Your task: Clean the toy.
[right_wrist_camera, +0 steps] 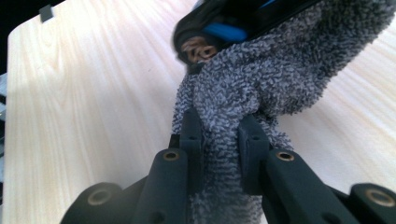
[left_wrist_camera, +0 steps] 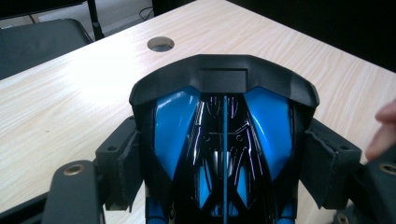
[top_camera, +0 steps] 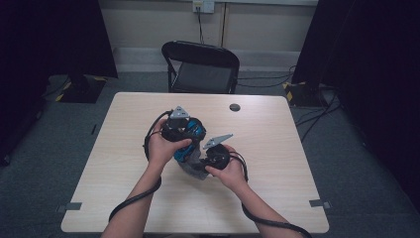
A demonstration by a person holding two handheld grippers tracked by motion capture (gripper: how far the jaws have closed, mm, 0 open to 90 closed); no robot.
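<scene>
Blue-black toy car (left_wrist_camera: 224, 140) clamped by left tool (left_wrist_camera: 224, 186) for steadying; grey cloth (right_wrist_camera: 261, 88) pinched in right tool (right_wrist_camera: 219, 140), pressed against it for wiping

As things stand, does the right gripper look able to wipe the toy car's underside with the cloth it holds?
Probably yes: the right gripper is clamped on the grey cloth, which already lies against the blue-and-black toy car held by the left gripper.

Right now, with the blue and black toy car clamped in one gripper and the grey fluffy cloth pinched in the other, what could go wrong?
The left gripper holds the glossy blue and black toy car by its sides; rubbing could make it slip or twist.

The right gripper pinches only a narrow fold of the grey fluffy cloth, which might pull free.

Loose cloth could snag near the car's wheel.
</scene>
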